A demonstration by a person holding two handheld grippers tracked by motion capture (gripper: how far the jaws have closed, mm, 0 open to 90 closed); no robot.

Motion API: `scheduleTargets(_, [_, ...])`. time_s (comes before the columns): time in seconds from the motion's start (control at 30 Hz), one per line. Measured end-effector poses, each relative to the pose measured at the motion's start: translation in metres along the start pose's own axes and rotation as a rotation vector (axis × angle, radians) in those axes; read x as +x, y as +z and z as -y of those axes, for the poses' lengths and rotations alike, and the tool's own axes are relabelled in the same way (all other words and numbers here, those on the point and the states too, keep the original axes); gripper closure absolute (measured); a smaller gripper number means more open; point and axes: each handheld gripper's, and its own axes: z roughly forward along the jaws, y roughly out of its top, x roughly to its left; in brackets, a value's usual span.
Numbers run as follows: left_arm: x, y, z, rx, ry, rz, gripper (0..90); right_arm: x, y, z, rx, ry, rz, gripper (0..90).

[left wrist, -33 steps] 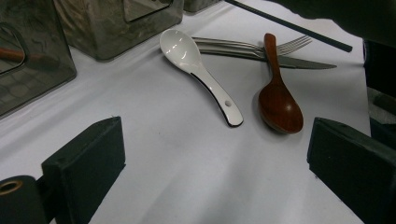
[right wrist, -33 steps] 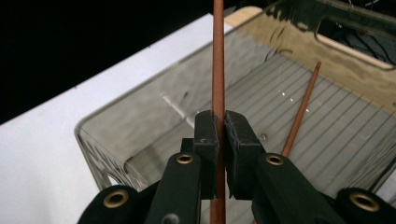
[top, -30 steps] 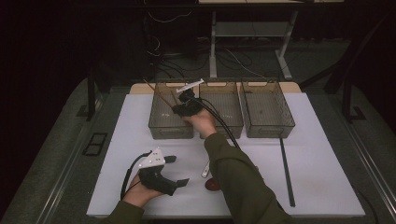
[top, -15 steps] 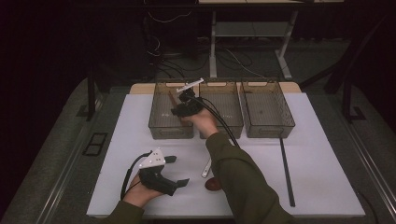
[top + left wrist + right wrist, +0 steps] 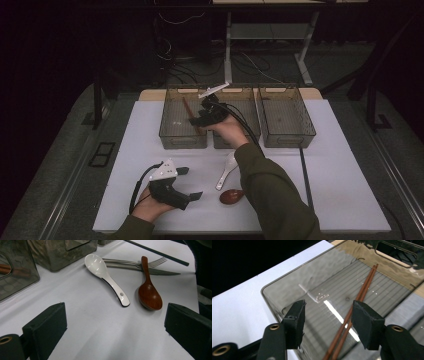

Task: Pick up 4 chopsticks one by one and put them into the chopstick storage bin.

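White table (image 5: 345, 165) | chopsticks (image 5: 352, 315) in left bin (image 5: 287, 293) — below right gripper (image 5: 328, 320), jaws just spreading, nothing pinched

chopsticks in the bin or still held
In the bin: the chopsticks lie on the left bin's floor, right gripper open above them, jaws just opened.

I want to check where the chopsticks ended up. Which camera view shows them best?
The right gripper view: the brown chopsticks lie side by side on the ribbed floor of the leftmost bin, close and sharp. The high view shows them small, as one thin brown line. The left gripper view gives just a blurred brown end through the bin wall.
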Motion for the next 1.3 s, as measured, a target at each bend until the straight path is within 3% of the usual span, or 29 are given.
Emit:
scheduleTargets(0.43, [0.0, 0.001, 0.0, 0.017, 0.008, -0.01, 3.3, -0.006, -0.045, 0.021, -0.04, -0.025, -0.047, 38.6])
scheduleTargets(1.0, [0.002, 0.001, 0.002, 0.026, 0.002, -0.016, 3.3, -0.012, -0.094, 0.049, -0.078, -0.028, -0.034, 30.6])
scheduleTargets(1.3, [0.003, 0.002, 0.003, 0.019, -0.005, -0.019, 3.3, -0.016, -0.122, 0.077, -0.109, -0.018, -0.036, 30.9])
